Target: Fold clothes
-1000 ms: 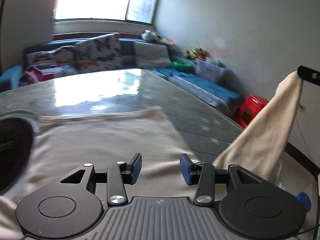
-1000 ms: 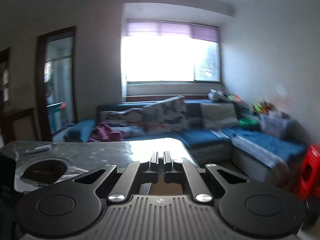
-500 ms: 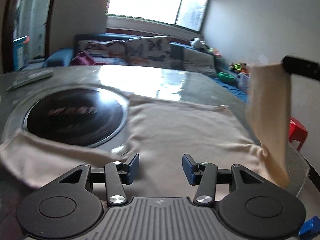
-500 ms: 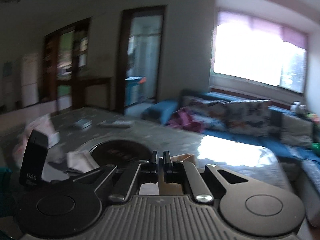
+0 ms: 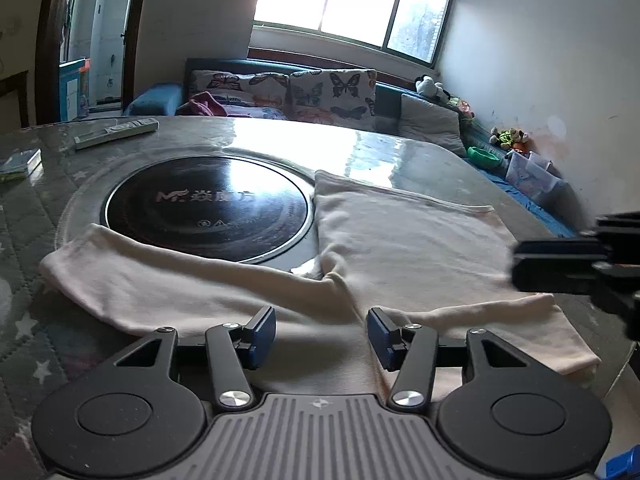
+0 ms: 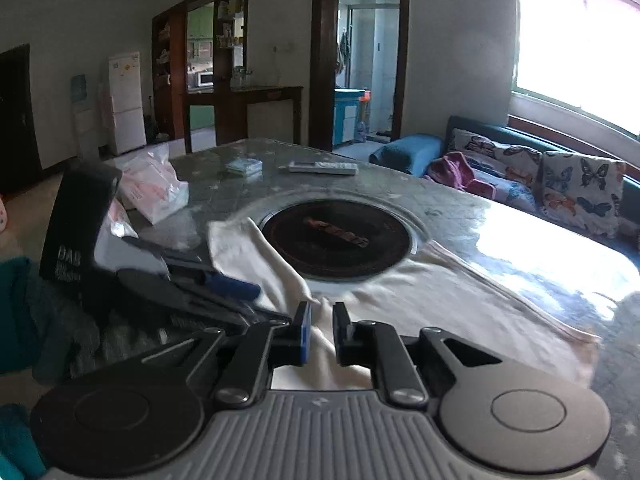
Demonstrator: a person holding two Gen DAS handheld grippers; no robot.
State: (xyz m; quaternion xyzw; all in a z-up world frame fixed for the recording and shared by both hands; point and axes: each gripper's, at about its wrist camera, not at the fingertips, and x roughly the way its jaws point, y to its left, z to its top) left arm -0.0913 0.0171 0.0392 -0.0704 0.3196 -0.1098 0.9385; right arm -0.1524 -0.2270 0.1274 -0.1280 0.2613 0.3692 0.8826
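Note:
A cream garment point(image 5: 404, 240) lies spread on the grey quilted table point(image 5: 36, 344), one sleeve-like part curving around the black round hob point(image 5: 208, 208). A folded-over edge lies at its near right. My left gripper point(image 5: 322, 334) hovers low over the near part of the cloth, open, with nothing between its blue pads. In the right wrist view the same garment point(image 6: 432, 292) stretches ahead. My right gripper point(image 6: 322, 324) sits just above it with its fingers a little apart, and cloth shows through the gap. Each gripper appears blurred in the other's view: right gripper point(image 5: 560, 266), left gripper point(image 6: 224, 284).
A remote control point(image 5: 116, 132) and a small pack point(image 5: 18, 164) lie at the far left of the table. White plastic bags point(image 6: 152, 188) sit near the table's far corner. A blue sofa with butterfly cushions point(image 5: 320, 88) stands behind the table. The table edge runs close on the right.
The right gripper carried the lifted cloth edge down and leftward onto the garment, and its fingers parted. The left gripper stayed open and swung left toward the hob.

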